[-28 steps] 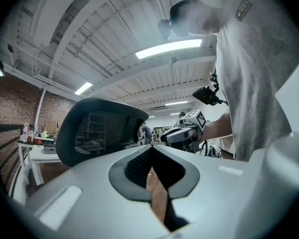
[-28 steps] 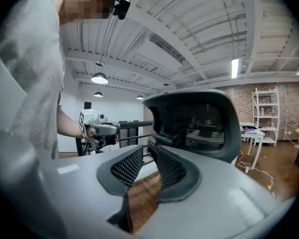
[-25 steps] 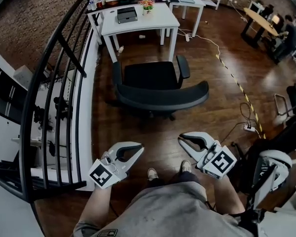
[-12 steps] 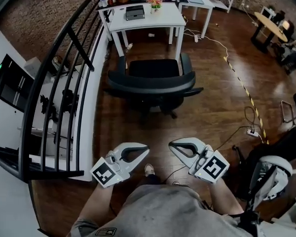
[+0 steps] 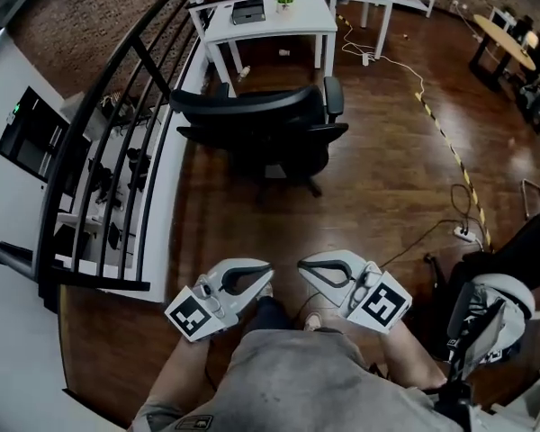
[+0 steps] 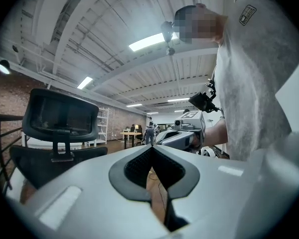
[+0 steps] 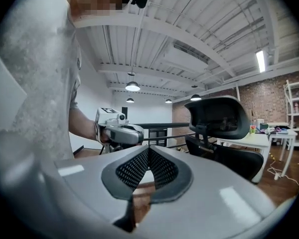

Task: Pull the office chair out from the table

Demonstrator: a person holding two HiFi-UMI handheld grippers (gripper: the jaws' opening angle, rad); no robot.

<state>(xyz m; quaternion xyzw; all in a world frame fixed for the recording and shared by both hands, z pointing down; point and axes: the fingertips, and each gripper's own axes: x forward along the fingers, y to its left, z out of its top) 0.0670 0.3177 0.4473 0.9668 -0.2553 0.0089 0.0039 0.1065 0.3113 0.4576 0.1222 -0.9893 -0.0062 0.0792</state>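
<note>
- The chair (image 5: 261, 120) stands on the wooden floor just off the desk's (image 5: 270, 21) front edge. Nothing of it looks tucked under the top, so I'd judge the pull-out done, or all but done.
- Left gripper (image 5: 267, 273): jaws closed together on nothing, held low by the person's knees, well apart from the chair.
- Right gripper (image 5: 302, 267): likewise closed and empty, just beside the left one.
</note>
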